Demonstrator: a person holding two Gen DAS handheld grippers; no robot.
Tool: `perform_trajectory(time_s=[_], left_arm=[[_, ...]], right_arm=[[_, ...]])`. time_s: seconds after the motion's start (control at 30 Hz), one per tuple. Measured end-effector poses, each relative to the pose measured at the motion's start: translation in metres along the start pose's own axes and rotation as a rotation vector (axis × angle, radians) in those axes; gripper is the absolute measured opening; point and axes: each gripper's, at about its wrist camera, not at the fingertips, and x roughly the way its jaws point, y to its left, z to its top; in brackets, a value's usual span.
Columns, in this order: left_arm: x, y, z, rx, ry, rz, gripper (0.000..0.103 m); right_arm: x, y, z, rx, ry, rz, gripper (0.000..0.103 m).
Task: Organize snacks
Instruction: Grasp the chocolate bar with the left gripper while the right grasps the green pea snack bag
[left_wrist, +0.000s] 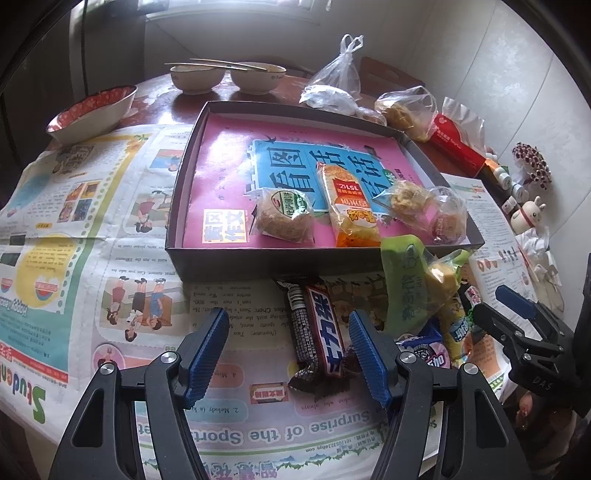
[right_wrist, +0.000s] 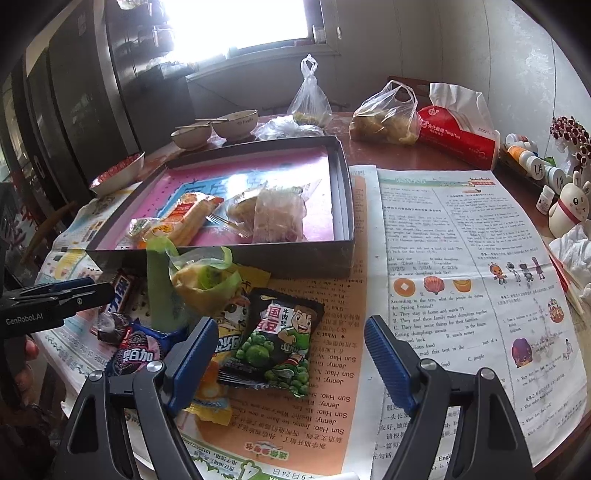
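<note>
Only the right wrist view showed the green pea packet (right_wrist: 275, 341), at lower centre between the gaping, empty right tongs (right_wrist: 288, 360); the left tongs (left_wrist: 286, 354) gaped empty around the chocolate bar (left_wrist: 319, 328).

A shallow box (left_wrist: 221, 254) lies ahead of the left gripper (left_wrist: 286, 354), four wrapped snacks inside it. A chocolate bar (left_wrist: 317, 328) lies between its fingers. Right of it sits a snack pile (left_wrist: 424, 295); two bowls (left_wrist: 197, 77) stand behind the box.

Ahead of the left gripper (left_wrist: 286, 356) the newspaper (left_wrist: 110, 240) lies bare leftward; the box (left_wrist: 184, 254) wall blocks farther on. Right of the right gripper (right_wrist: 290, 363) open newspaper runs on; the snack pile (right_wrist: 207, 295) crowds its left.
</note>
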Motion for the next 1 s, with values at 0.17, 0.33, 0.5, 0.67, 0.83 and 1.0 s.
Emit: perform_trajectory(time_s=[0.17,0.33,0.5,0.67,0.83,1.0], left_arm=[[0.006,-0.002,0.000,0.006,0.008,0.009,0.069],[0.011,-0.005,0.000,0.018,0.014,0.017,0.069],[0.014,-0.007,0.000,0.027,0.015,0.026,0.069],[0.017,-0.008,0.000,0.035,0.018,0.032,0.069],[0.019,-0.010,0.001,0.047,0.013,0.040,0.069],[0.020,-0.013,0.001,0.063,0.009,0.041,0.069]], right_arm=[[0.008,-0.003,-0.002,-0.002,0.013,-0.025,0.074],[0.012,-0.003,-0.004,-0.022,0.014,-0.049,0.068],[0.017,-0.001,-0.006,-0.046,0.022,-0.072,0.060],[0.021,0.001,-0.006,-0.066,0.017,-0.094,0.054],[0.023,0.002,-0.003,-0.072,0.002,-0.097,0.047],[0.024,0.000,-0.001,-0.062,-0.006,-0.094,0.043]])
